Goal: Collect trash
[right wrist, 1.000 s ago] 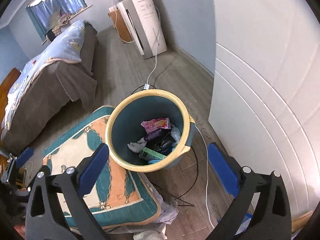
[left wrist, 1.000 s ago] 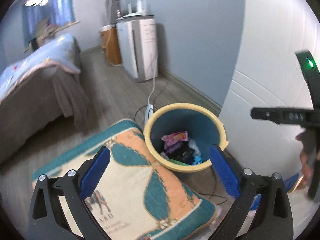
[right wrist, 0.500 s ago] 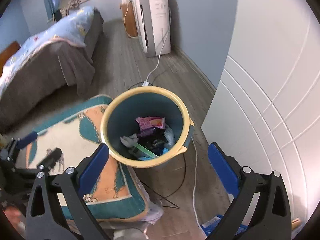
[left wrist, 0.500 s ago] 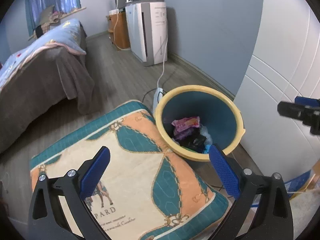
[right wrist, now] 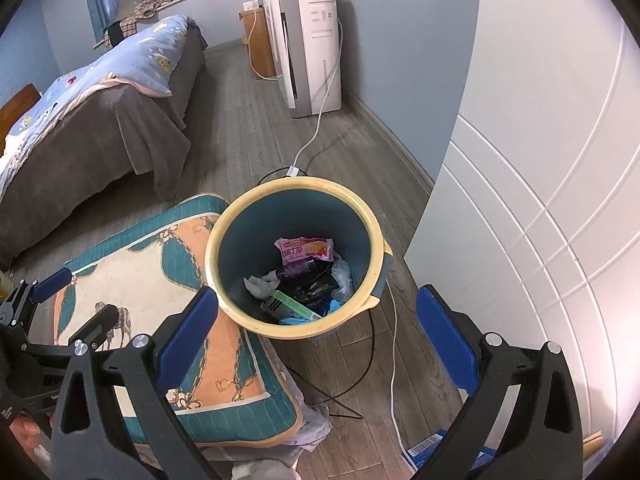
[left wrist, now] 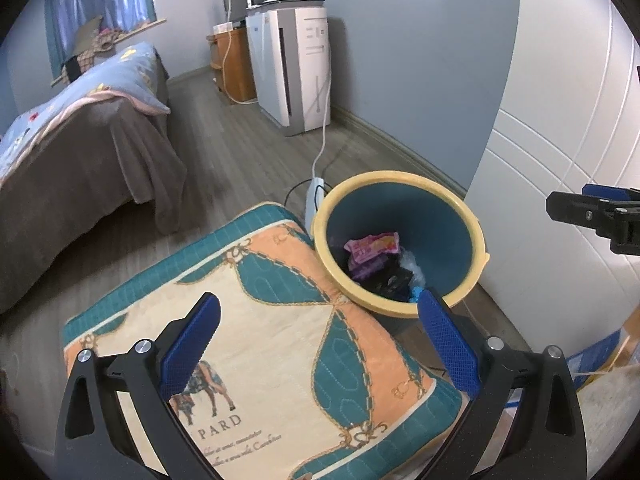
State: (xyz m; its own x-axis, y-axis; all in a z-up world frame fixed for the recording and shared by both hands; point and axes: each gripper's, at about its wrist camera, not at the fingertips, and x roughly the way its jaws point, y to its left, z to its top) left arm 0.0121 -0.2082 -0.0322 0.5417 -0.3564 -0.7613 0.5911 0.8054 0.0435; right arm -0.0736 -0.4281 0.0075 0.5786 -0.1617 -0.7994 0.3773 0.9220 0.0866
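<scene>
Both the left gripper (left wrist: 316, 340) and right gripper (right wrist: 316, 332) hang spread and empty above the bin (right wrist: 374, 240), which stands beside a cushion (left wrist: 256, 320) and already holds wrappers (right wrist: 306, 250), so little seems left.

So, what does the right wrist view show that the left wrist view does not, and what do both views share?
Only the right wrist view shows the crumpled white tissue and the green box deep in the bin, and the thin black wire on the floor.

Only the left wrist view shows the word PARD printed on the cushion, and the white power strip behind the bin.

Both show the trash bin, the pink wrapper, the bed, and an open, empty gripper.
</scene>
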